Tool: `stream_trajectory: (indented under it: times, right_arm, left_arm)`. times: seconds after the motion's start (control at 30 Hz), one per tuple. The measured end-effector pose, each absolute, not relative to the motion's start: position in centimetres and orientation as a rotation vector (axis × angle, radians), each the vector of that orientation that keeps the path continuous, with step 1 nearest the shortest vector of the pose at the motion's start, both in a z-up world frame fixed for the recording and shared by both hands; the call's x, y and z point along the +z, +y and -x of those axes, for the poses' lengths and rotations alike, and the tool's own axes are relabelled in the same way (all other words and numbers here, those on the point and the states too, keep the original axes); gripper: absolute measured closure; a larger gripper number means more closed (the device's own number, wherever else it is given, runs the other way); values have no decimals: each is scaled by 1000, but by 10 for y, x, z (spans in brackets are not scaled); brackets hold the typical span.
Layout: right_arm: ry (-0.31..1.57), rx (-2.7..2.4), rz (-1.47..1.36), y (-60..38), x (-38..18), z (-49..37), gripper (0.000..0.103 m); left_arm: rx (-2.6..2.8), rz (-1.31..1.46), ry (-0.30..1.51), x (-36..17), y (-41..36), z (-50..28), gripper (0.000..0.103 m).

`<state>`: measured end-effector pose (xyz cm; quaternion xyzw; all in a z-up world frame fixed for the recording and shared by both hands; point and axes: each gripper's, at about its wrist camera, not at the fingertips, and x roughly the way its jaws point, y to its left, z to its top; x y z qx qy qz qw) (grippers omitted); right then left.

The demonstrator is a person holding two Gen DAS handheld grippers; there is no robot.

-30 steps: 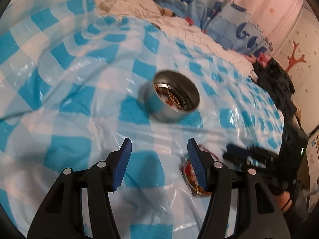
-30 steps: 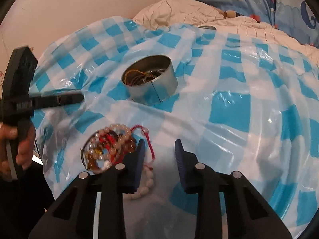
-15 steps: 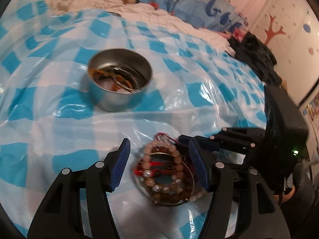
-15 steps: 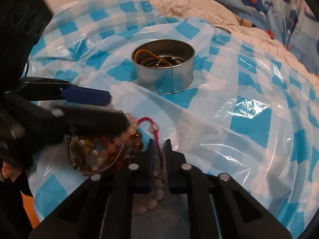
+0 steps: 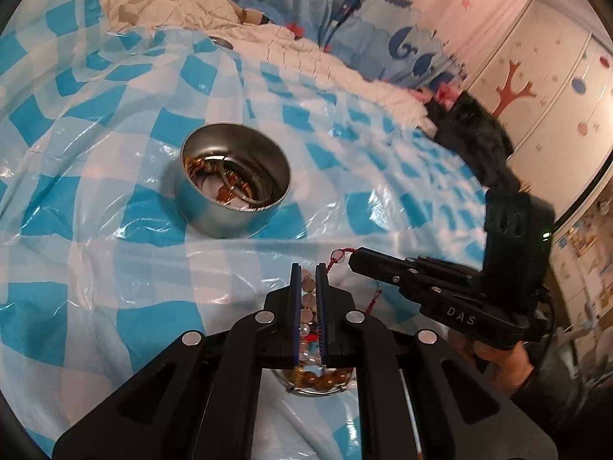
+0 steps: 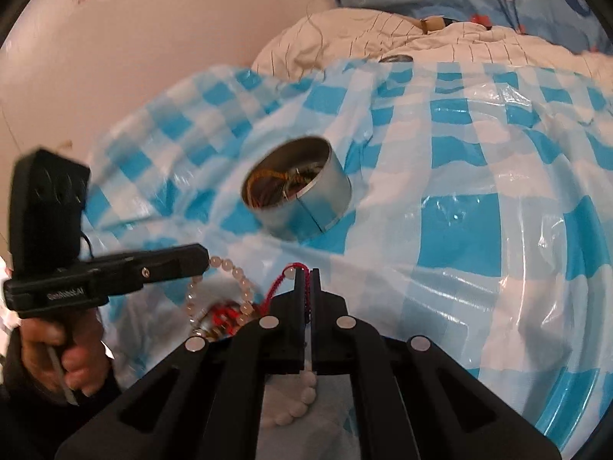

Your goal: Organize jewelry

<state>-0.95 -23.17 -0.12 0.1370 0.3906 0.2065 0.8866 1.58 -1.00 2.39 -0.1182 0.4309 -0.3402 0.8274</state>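
Observation:
A round metal tin (image 5: 233, 186) holding tangled bracelets sits on the blue-checked plastic sheet (image 5: 95, 230); it also shows in the right wrist view (image 6: 299, 195). My left gripper (image 5: 307, 268) is shut on a pale pink bead bracelet (image 5: 308, 301), lifted from the pile (image 5: 318, 379) beneath. My right gripper (image 6: 306, 273) is shut on a red cord bracelet (image 6: 285, 273), next to the left gripper (image 6: 203, 258). The bead bracelet (image 6: 237, 274) hangs from the left fingers. A white bead string (image 6: 299, 402) lies below the right gripper.
The sheet covers a bed with a cream pillow (image 6: 345, 34) and whale-print bedding (image 5: 345, 4) at the back. Dark clothing (image 5: 475, 130) lies at the right edge. A small metal lid (image 5: 220, 41) rests beyond the sheet.
My left gripper closed on the pale bead bracelet and lifted it. My right gripper stayed closed on the red cord and rose, pulling it away from the pile.

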Motion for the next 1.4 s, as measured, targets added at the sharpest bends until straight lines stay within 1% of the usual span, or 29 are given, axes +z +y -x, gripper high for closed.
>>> stream_trajectory:
  times: [0.23, 0.73, 1.17, 1.23, 1.33, 1.37, 1.4]
  right_arm:
    - [708, 491, -383, -241, 19, 14, 101]
    - [612, 525, -409, -239, 50, 21, 100]
    - [480, 565, -463, -232, 96, 19, 100]
    - [470, 557, -427, -229, 102, 22, 100]
    - [455, 583, -466, -234, 106, 25, 100]
    - [470, 555, -432, -232, 106, 24, 100]
    - [524, 511, -360, -225, 102, 18, 100]
  left_arm:
    - [-728, 296, 889, 33, 0, -18, 97]
    - [-738, 291, 871, 42, -2, -22, 97]
    - [-750, 317, 819, 64, -1, -28, 97]
    - [-749, 316, 817, 64, -1, -28, 97]
    - [-746, 314, 818, 64, -1, -28, 97]
    - [-744, 313, 819, 64, -1, -28, 97]
    - [-743, 311, 820, 64, -1, -28, 97]
